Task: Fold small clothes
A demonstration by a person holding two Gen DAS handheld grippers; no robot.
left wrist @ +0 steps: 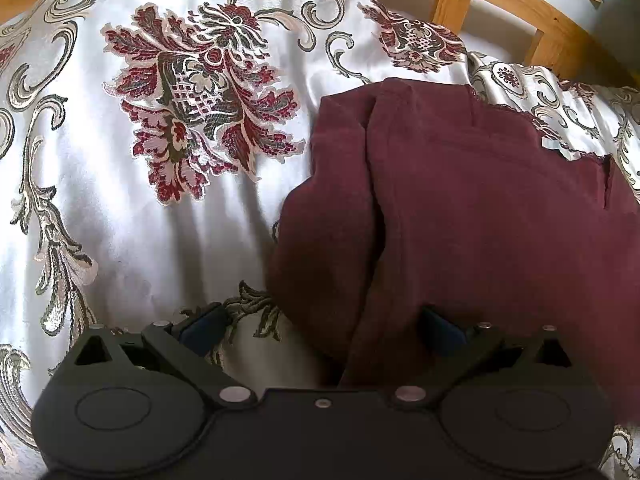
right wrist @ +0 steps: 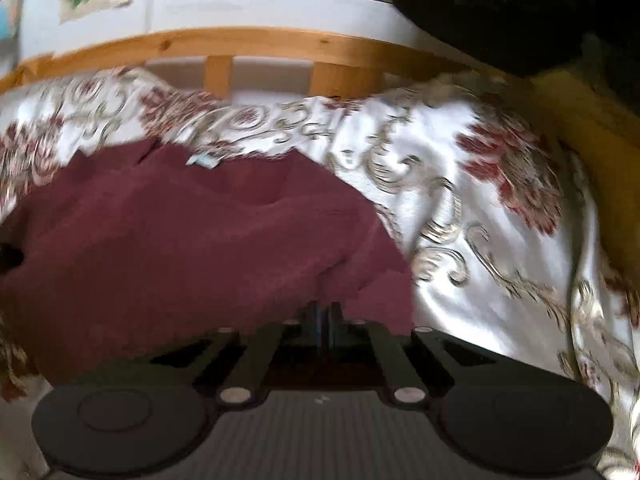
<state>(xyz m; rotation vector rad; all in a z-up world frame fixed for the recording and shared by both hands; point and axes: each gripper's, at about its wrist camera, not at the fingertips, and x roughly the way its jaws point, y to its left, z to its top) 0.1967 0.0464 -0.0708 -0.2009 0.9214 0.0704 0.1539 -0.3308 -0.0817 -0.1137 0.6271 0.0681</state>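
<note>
On the left, the left gripper hangs tilted downward over the bed, its jaws spread wide. One fingertip sits above the bare bedspread, the other above the near edge of the maroon garment, and neither pad presses on cloth. That pose looks like a hand lined up to take the near left edge, so that both sides can be lifted together for a fold.

The garment lies on the patterned bedspread, to the right of the left gripper's view and near the wooden bed frame at the head. One layer already overlaps another along a ridge running toward the gripper, so it seems to be partly folded.

On the right, the right gripper points down at a shallower slope, and its jaws are pinched together on the near edge of the garment. Cloth bunches into small creases just ahead of the fingertips, which suggests a firm hold on the hem. The view is blurred, so how much cloth is caught cannot be told. Beyond it, the bedspread runs to the frame.
</note>
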